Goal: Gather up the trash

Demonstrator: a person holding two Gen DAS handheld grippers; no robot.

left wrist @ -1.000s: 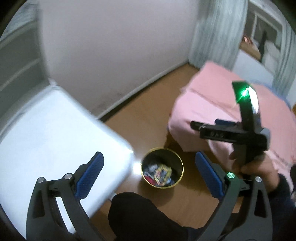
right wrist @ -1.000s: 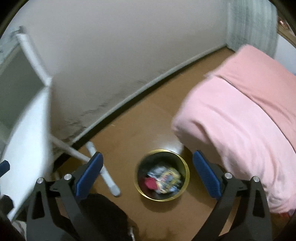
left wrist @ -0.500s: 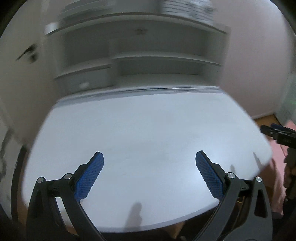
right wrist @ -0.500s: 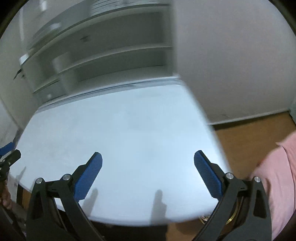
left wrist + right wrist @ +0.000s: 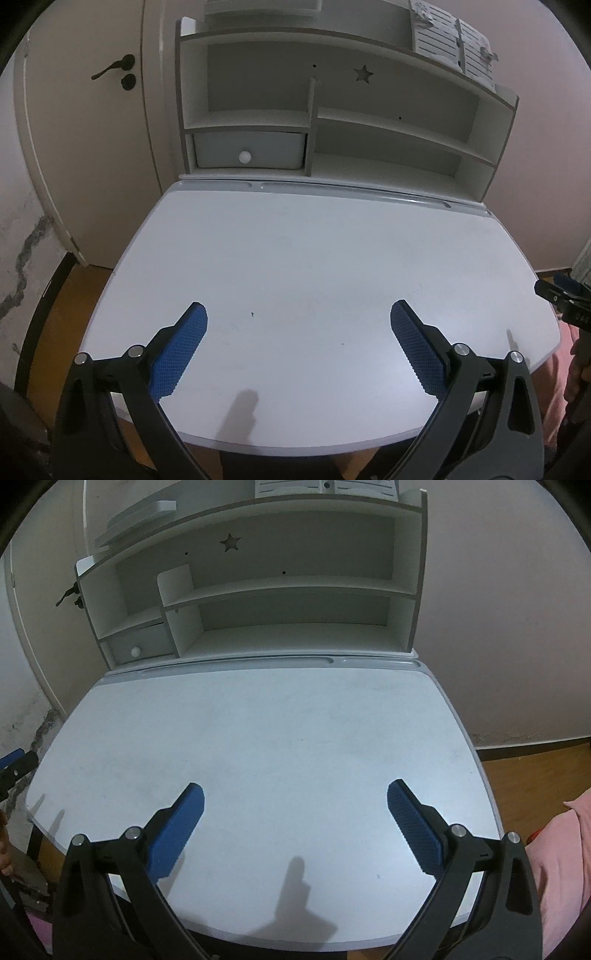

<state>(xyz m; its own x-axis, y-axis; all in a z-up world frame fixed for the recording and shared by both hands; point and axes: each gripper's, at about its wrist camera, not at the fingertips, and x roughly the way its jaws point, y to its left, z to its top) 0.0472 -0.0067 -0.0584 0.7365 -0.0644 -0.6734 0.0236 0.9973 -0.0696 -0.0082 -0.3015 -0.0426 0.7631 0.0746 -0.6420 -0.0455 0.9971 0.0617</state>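
Observation:
My left gripper (image 5: pixel 298 314) is open and empty, held above the near part of a white desk top (image 5: pixel 314 258). My right gripper (image 5: pixel 294 794) is open and empty above the same desk top (image 5: pixel 277 738). No trash and no bin show in either view now. The tip of the right gripper shows at the right edge of the left wrist view (image 5: pixel 565 299). The tip of the left gripper shows at the left edge of the right wrist view (image 5: pixel 14 766).
A white shelf unit (image 5: pixel 332 122) with a small drawer (image 5: pixel 251 149) stands at the back of the desk. A door (image 5: pixel 85 129) is at the left. Pink bedding (image 5: pixel 561 867) and brown floor (image 5: pixel 535 771) lie to the right.
Both grippers have swung from looking down at the gold-rimmed bin of trash on the floor to facing the white desk and shelves. Both stayed open.

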